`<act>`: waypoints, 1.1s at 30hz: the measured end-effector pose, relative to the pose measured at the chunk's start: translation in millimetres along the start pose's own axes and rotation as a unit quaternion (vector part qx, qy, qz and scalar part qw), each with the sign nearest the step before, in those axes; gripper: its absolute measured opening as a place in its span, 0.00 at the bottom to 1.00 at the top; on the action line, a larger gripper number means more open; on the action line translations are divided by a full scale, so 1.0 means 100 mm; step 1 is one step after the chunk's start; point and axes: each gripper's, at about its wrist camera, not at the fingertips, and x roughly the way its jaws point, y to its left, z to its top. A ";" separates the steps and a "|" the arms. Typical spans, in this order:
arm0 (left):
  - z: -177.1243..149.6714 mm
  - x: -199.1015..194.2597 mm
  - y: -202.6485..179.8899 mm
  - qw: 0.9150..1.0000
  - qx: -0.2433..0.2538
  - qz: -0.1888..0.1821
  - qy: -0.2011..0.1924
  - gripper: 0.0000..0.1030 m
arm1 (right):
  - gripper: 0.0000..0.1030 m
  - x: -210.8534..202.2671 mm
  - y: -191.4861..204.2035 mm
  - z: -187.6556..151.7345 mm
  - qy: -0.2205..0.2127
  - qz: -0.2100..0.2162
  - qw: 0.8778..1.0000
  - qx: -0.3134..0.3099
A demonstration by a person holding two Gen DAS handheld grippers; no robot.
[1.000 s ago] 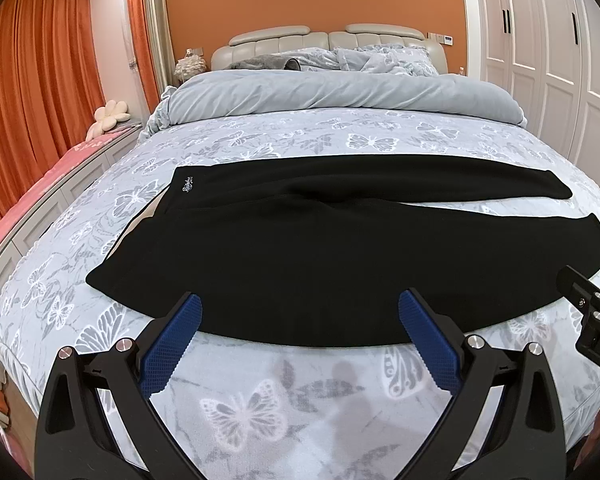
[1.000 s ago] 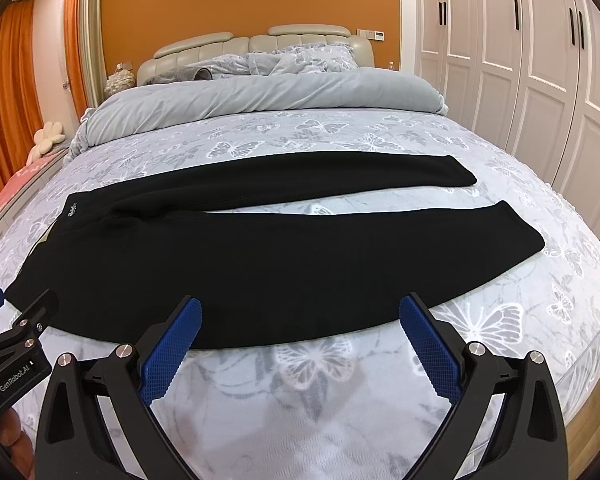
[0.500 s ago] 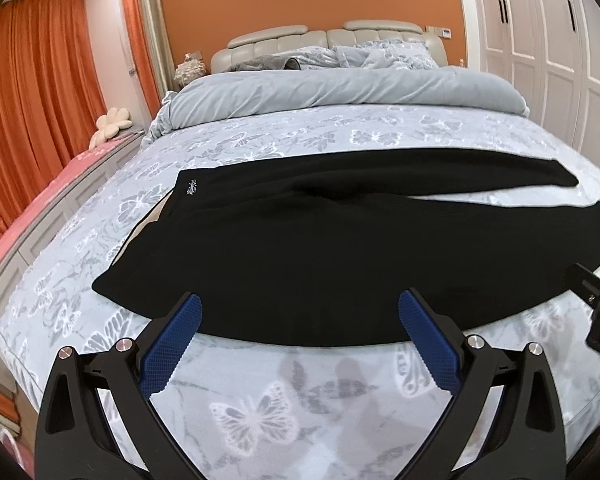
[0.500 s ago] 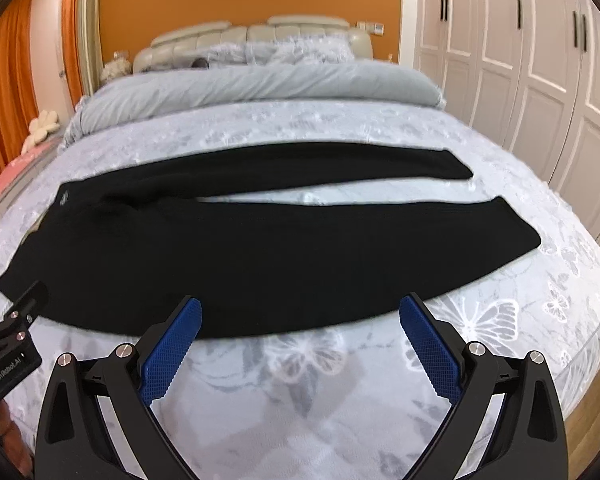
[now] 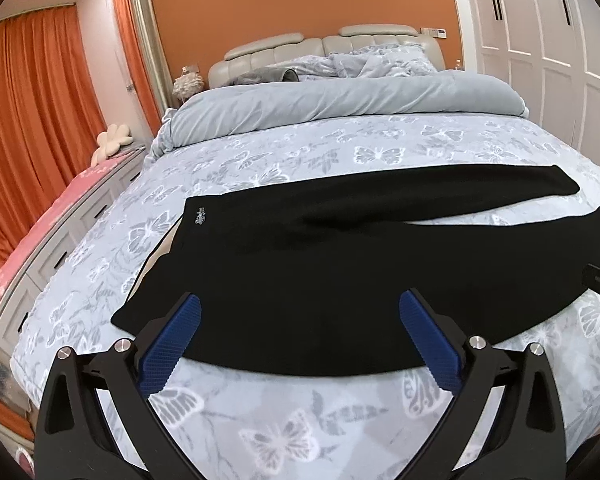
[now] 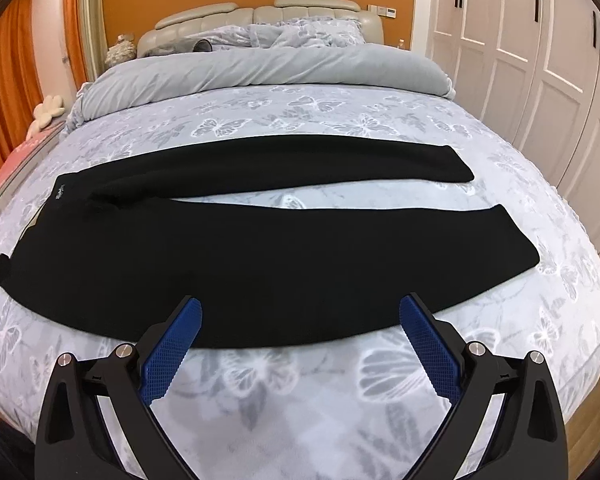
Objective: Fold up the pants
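The left gripper [image 5: 300, 336] and right gripper [image 6: 300, 336] gape wide, empty, over bare bedspread [image 6: 300, 400]. Just ahead runs the near edge of the black pants [image 6: 240, 264], its 2 legs splayed rightward.

Both views are evenly bright with soft indoor light and no glare. Fisheye bending curves the white panelled wardrobe doors [image 6: 540, 60] and darkens the corners. The black fabric pants [image 6: 236, 252] show almost no detail; the lower left edge blurs slightly.
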 end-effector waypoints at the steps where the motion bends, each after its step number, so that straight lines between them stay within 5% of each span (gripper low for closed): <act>1: 0.02 0.03 0.01 1.000 -0.002 -0.001 0.001 0.95 | 0.95 0.02 -0.01 0.02 0.001 -0.001 1.000 0.001; 15: 0.00 0.63 0.03 0.999 -0.014 0.002 0.041 0.95 | 0.95 0.28 0.01 0.17 0.001 -0.032 0.999 0.007; 21: 0.07 0.73 0.07 0.998 -0.021 -0.019 0.063 0.95 | 0.94 0.36 -0.08 0.26 0.038 0.005 0.999 0.031; 24: 0.31 0.78 0.25 0.996 -0.034 -0.056 0.065 0.95 | 0.94 0.45 -0.42 0.54 0.056 0.045 0.996 0.055; 26: 0.54 0.91 0.45 0.994 -0.042 -0.073 0.066 0.95 | 0.95 0.56 -0.72 0.77 0.052 0.033 0.996 0.066; 30: 1.00 1.58 0.98 0.994 -0.063 -0.046 0.077 0.95 | 0.95 1.14 -1.54 1.31 0.065 -0.005 0.993 0.098; 33: 1.21 2.32 1.39 0.988 -0.095 -0.017 0.122 0.95 | 0.95 1.75 -2.15 1.70 0.078 -0.021 0.988 0.135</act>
